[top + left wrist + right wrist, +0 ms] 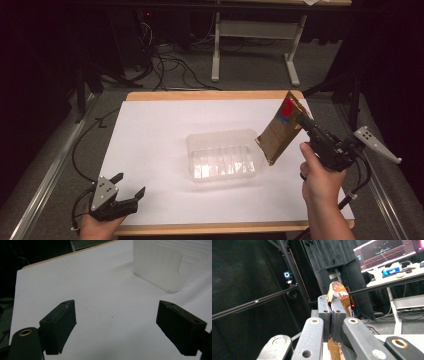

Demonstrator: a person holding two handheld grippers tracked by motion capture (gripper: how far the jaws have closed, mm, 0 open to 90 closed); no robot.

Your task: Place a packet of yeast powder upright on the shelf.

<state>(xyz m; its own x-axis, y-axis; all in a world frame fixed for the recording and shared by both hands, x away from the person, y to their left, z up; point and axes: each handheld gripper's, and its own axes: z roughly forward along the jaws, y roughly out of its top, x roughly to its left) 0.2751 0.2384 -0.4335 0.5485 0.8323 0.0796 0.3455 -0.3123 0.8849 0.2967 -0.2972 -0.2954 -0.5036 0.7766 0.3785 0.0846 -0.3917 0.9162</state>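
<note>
Now gold pouch (280, 131) pinched in right tool (303, 121), above tray (223, 155).

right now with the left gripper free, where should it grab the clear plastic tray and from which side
Grip the tray's near-left rim: it is a thin upright wall that two jaws can straddle. Come from the left gripper's own side, low across the paper, jaws open as they are now. The right gripper, holding the gold pouch above the tray's right end, takes up that side.
</note>
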